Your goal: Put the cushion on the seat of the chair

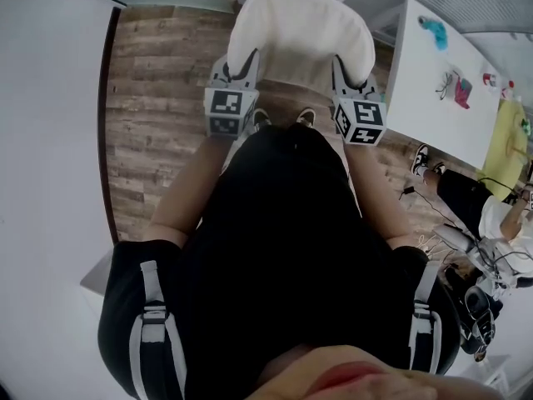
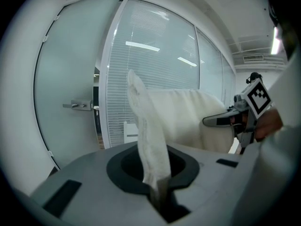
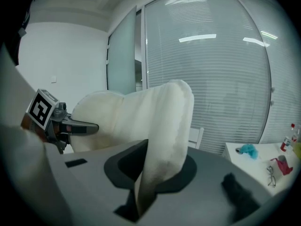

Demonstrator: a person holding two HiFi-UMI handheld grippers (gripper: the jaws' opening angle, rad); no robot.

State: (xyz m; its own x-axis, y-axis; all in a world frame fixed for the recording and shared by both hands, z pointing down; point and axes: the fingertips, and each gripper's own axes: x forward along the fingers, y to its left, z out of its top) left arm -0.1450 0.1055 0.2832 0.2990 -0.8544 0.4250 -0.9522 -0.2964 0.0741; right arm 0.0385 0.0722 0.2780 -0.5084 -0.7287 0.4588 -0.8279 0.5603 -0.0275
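A cream-white cushion (image 1: pixel 300 36) hangs in the air in front of me, held by its two near corners. My left gripper (image 1: pixel 241 72) is shut on the cushion's left edge (image 2: pixel 148 140), and the fabric is pinched between its jaws (image 2: pixel 160 192). My right gripper (image 1: pixel 346 77) is shut on the cushion's right edge (image 3: pixel 167 126), with the fabric folded into its jaws (image 3: pixel 141 197). Part of a white chair (image 3: pixel 197 138) shows beyond the cushion, also in the left gripper view (image 2: pixel 128 132). Its seat is hidden.
A white table (image 1: pixel 433 98) with small items stands at the right. A seated person (image 1: pixel 466 198) and cables lie at the lower right. Glass walls with blinds (image 3: pixel 211 79) and a door with a handle (image 2: pixel 77 105) stand ahead. A wood floor (image 1: pixel 158 98) lies below.
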